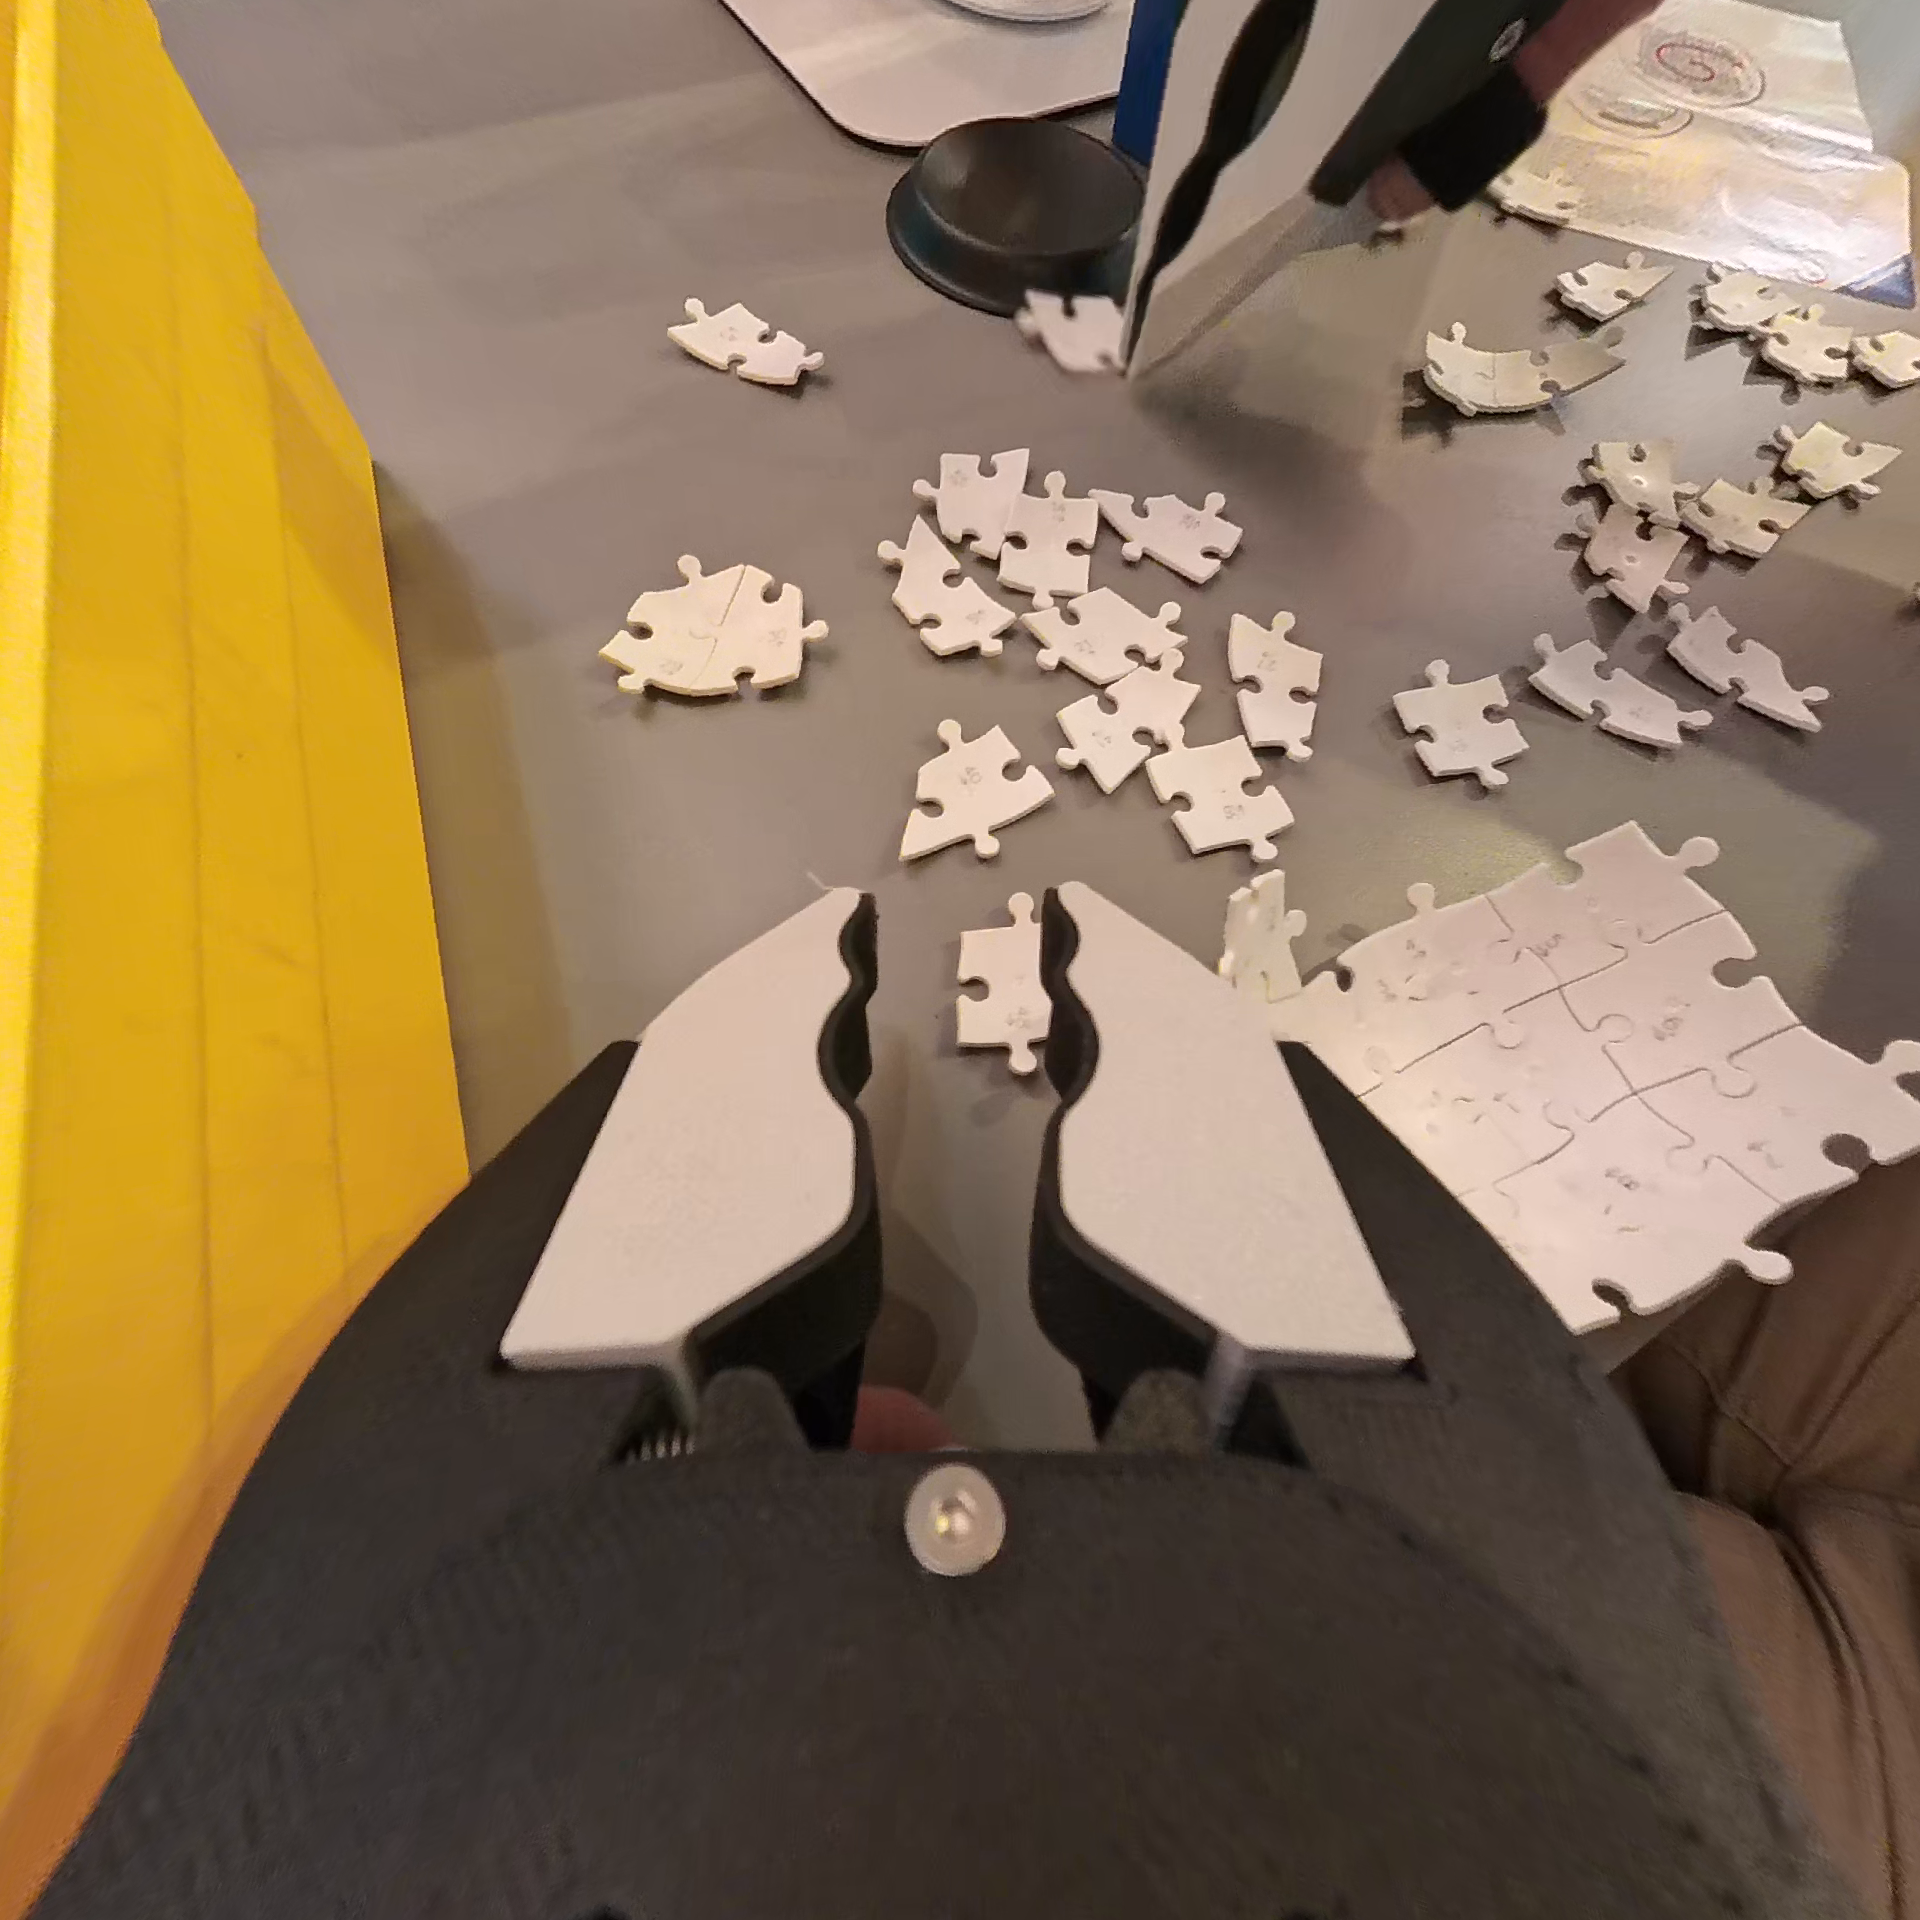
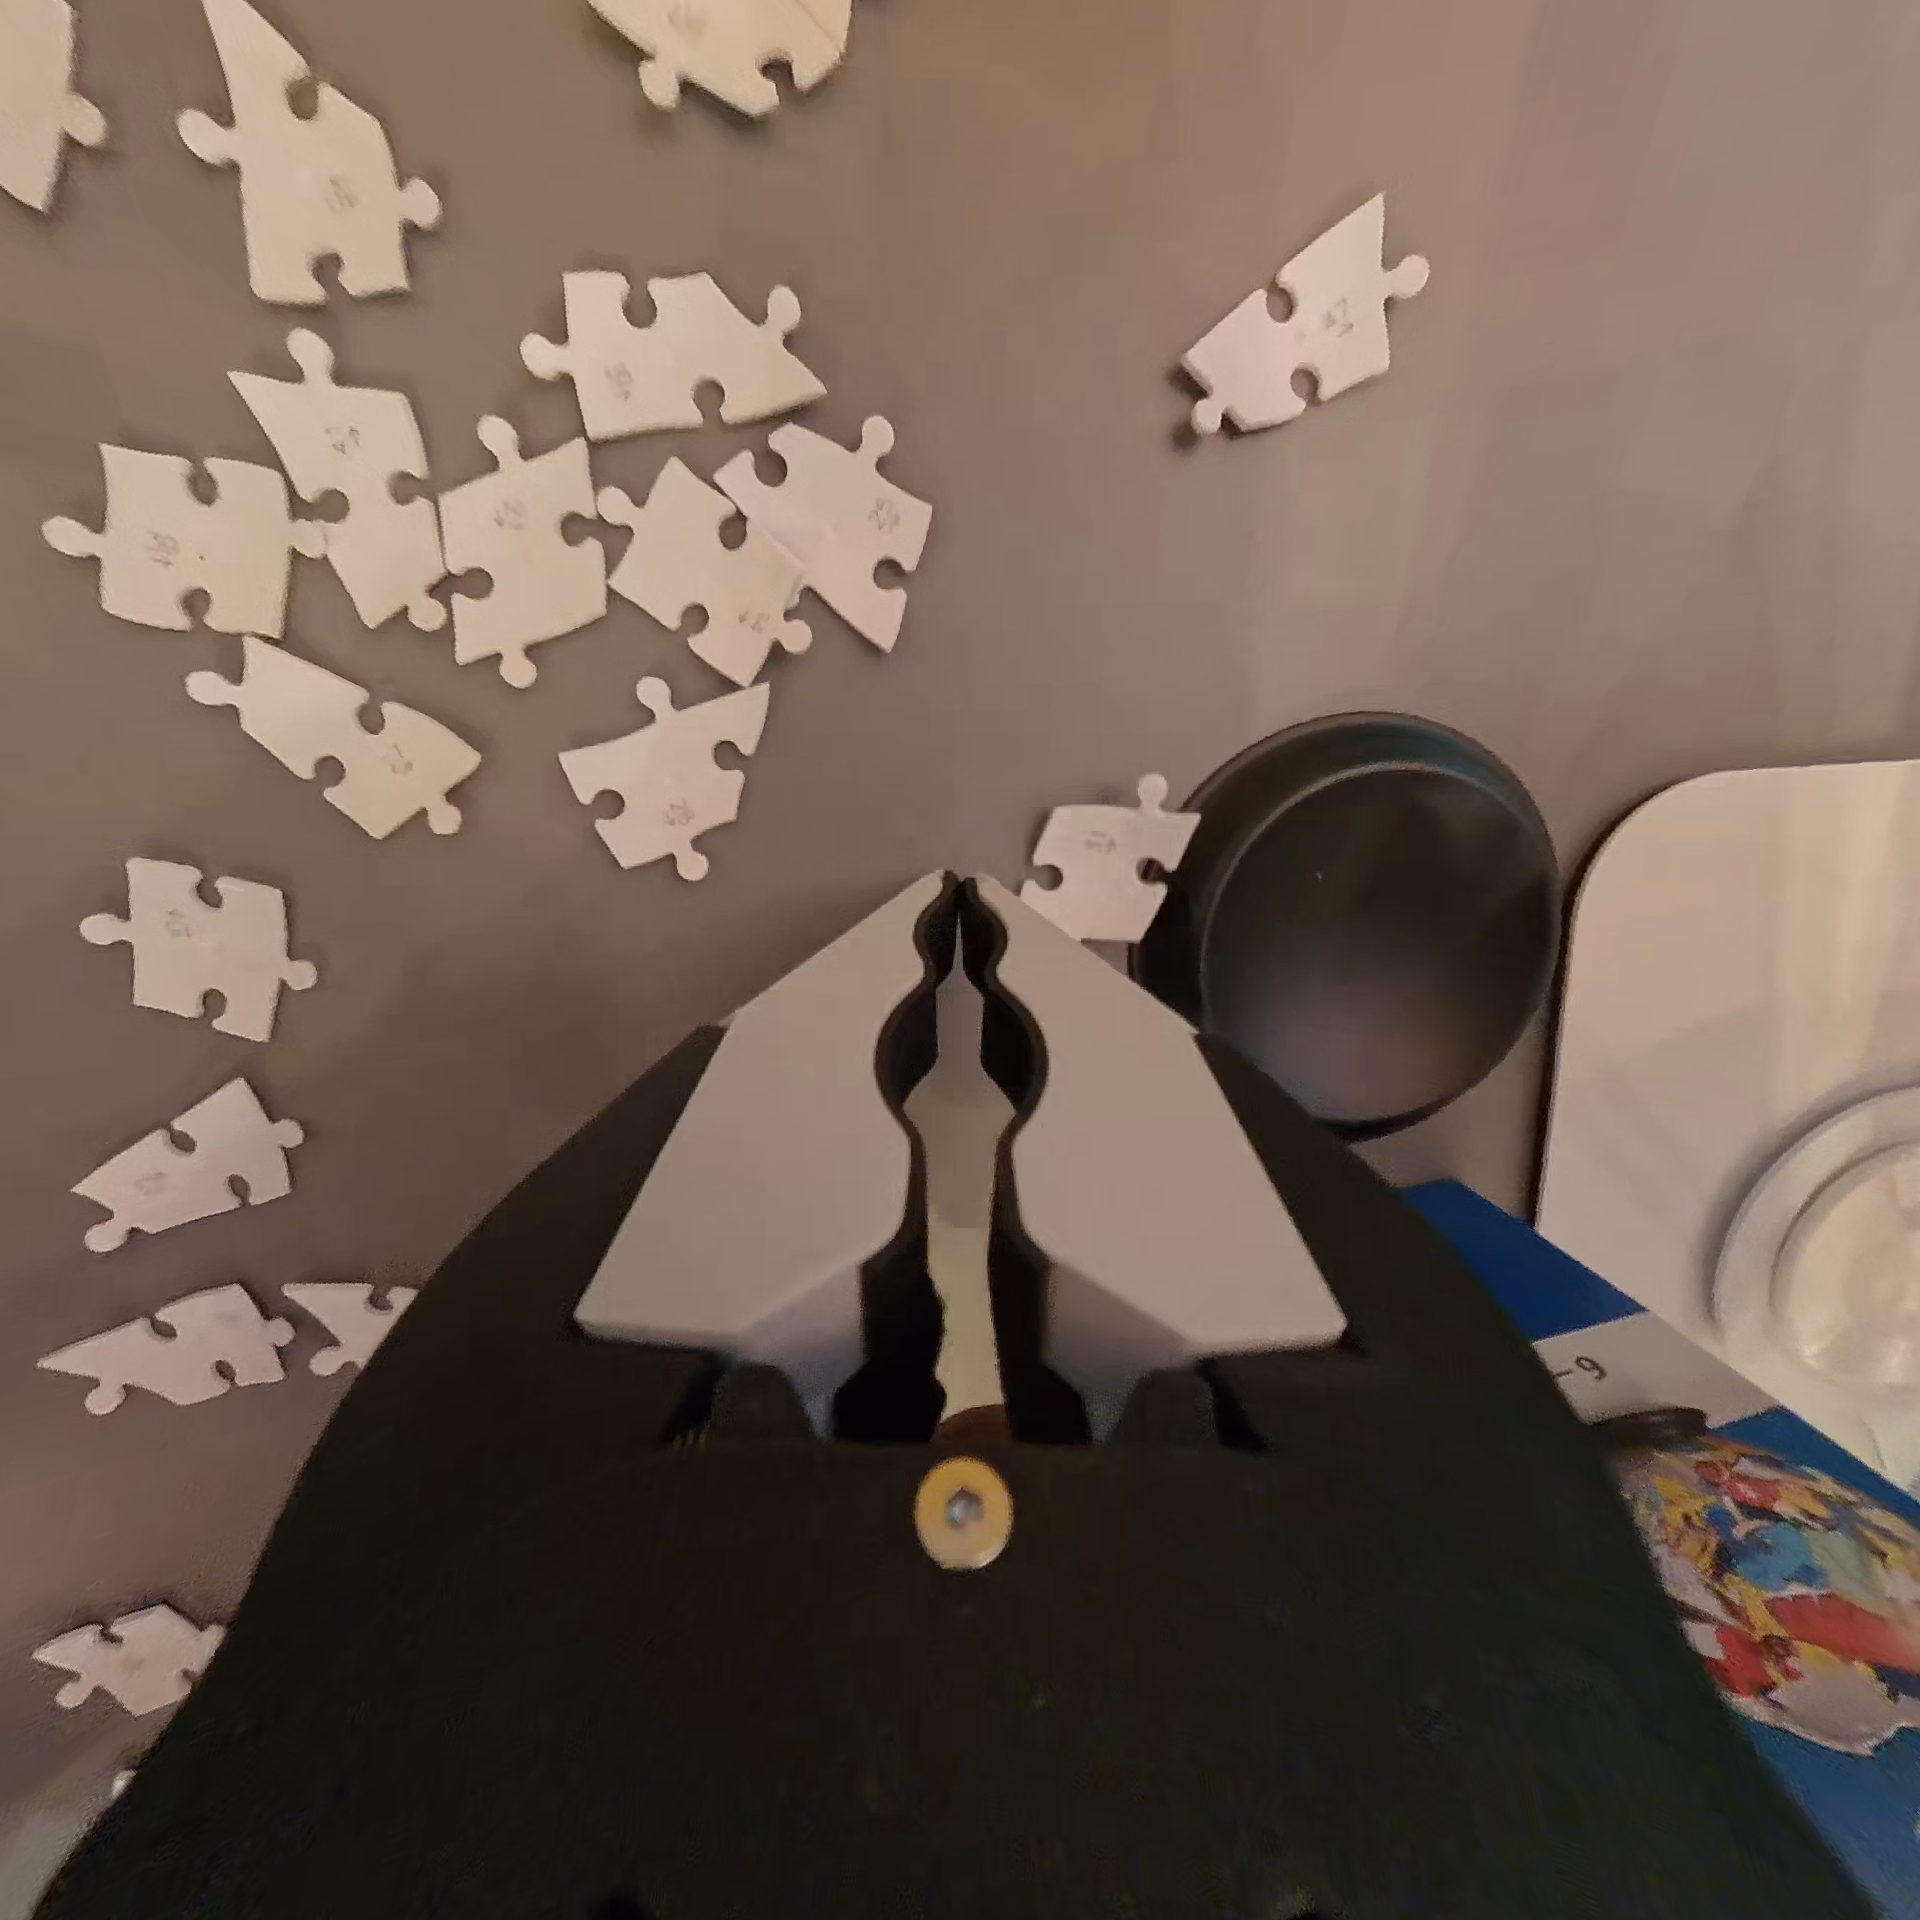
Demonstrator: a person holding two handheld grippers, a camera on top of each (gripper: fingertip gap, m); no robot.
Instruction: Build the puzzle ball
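Many white puzzle pieces [image 1: 1101,634] lie loose on the grey table [image 1: 582,436]. A joined curved section of several pieces [image 1: 1621,1091] lies at the right of the left wrist view, with one piece [image 1: 1262,951] standing on edge at its corner. My left gripper [image 1: 956,914] is open low over the table. One flat piece [image 1: 1003,987] lies between its fingers, against the right pad only. My right gripper [image 2: 957,883] is shut, tips together, next to a piece [image 2: 1112,868] that leans on a black round stand [image 2: 1371,935]. The right gripper also shows in the left wrist view [image 1: 1127,353].
A yellow bin wall [image 1: 156,727] runs along the left. A joined pair of pieces [image 1: 717,634] lies near it. A blue puzzle box [image 2: 1714,1507] and a white board [image 2: 1714,935] sit by the black stand. A printed sheet [image 1: 1714,125] lies far right, by a gloved hand [image 1: 1455,135]. The tips of one gripper are about 20 cm away from the tips of the other.
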